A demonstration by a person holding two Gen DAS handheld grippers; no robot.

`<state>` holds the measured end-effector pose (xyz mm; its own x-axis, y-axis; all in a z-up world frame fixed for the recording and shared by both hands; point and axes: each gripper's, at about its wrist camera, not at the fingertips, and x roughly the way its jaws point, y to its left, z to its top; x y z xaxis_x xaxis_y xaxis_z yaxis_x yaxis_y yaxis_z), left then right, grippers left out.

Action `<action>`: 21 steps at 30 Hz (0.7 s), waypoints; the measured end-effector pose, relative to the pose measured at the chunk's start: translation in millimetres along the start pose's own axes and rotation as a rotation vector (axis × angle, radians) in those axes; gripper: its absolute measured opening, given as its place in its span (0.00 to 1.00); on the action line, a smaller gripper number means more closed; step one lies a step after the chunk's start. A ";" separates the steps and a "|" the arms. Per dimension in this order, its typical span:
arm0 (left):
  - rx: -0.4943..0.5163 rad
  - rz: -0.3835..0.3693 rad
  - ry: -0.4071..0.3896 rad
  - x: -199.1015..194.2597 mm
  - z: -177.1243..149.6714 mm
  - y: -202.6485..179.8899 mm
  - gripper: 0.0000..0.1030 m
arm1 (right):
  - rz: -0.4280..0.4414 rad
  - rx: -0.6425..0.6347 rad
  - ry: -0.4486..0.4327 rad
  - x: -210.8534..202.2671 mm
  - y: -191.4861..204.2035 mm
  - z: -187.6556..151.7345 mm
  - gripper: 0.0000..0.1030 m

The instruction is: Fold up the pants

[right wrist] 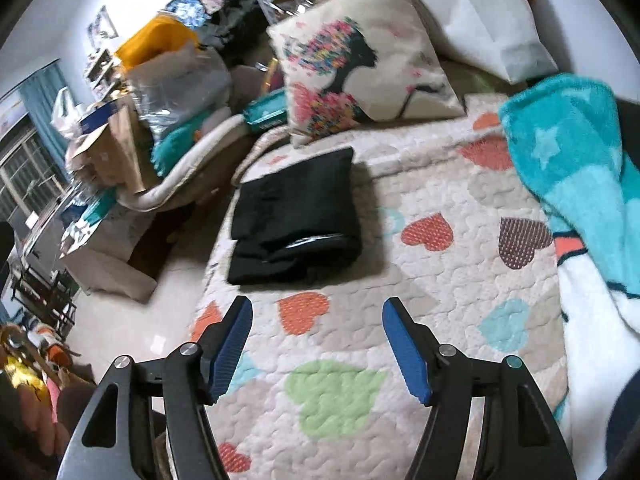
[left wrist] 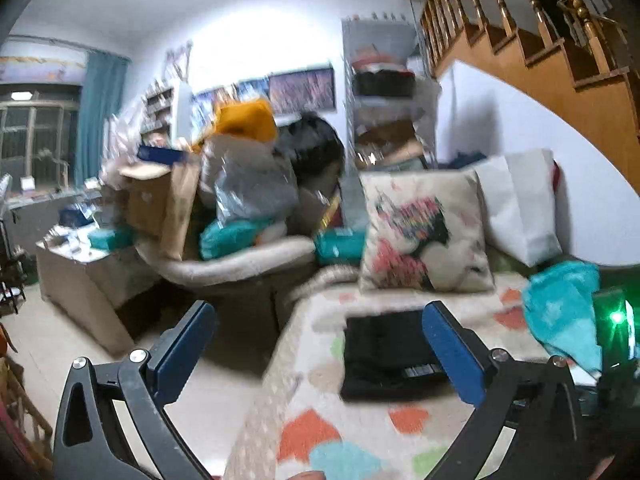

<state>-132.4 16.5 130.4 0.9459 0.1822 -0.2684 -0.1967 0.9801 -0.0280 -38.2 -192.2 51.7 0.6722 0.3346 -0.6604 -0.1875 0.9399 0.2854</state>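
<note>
The black pants [right wrist: 294, 218] lie folded into a compact rectangle on the heart-patterned quilt [right wrist: 440, 280], near its left edge. They also show in the left wrist view [left wrist: 386, 354], partly behind one blue finger. My left gripper [left wrist: 320, 320] is open and empty, held above the quilt's edge just short of the pants. My right gripper [right wrist: 318, 320] is open and empty, above the quilt a little in front of the pants.
A printed cushion [right wrist: 360, 72] and a white pillow [right wrist: 480, 20] stand at the back of the quilt. A teal star blanket [right wrist: 572, 172] lies at the right. A cluttered armchair with bags and boxes [left wrist: 224, 200] stands left, beside bare floor [left wrist: 224, 400].
</note>
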 end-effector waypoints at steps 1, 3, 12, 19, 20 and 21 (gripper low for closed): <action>-0.006 -0.015 0.038 0.1 1.2 -0.3 1.00 | -0.008 -0.025 -0.023 -8.3 7.0 -3.4 0.71; -0.032 -0.043 0.124 -3.5 -0.4 0.6 1.00 | -0.029 -0.066 -0.063 -22.3 15.7 -9.6 0.74; 0.003 -0.127 0.193 -32.7 -9.9 -23.2 1.00 | -0.125 -0.224 -0.250 -77.7 45.1 -18.9 0.84; 0.019 -0.125 0.176 -42.0 -6.7 -28.8 1.00 | -0.156 -0.234 -0.289 -87.5 44.2 -17.1 0.86; 0.015 -0.121 0.173 -42.4 -6.8 -29.0 1.00 | -0.155 -0.230 -0.285 -87.1 43.7 -16.8 0.86; 0.014 -0.119 0.173 -43.1 -6.8 -28.8 1.00 | -0.155 -0.227 -0.282 -86.5 43.0 -16.8 0.86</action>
<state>-169.2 -20.1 136.2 0.9035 0.0501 -0.4257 -0.0815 0.9951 -0.0560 -116.4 -179.5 109.4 0.8695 0.1853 -0.4579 -0.2008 0.9795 0.0151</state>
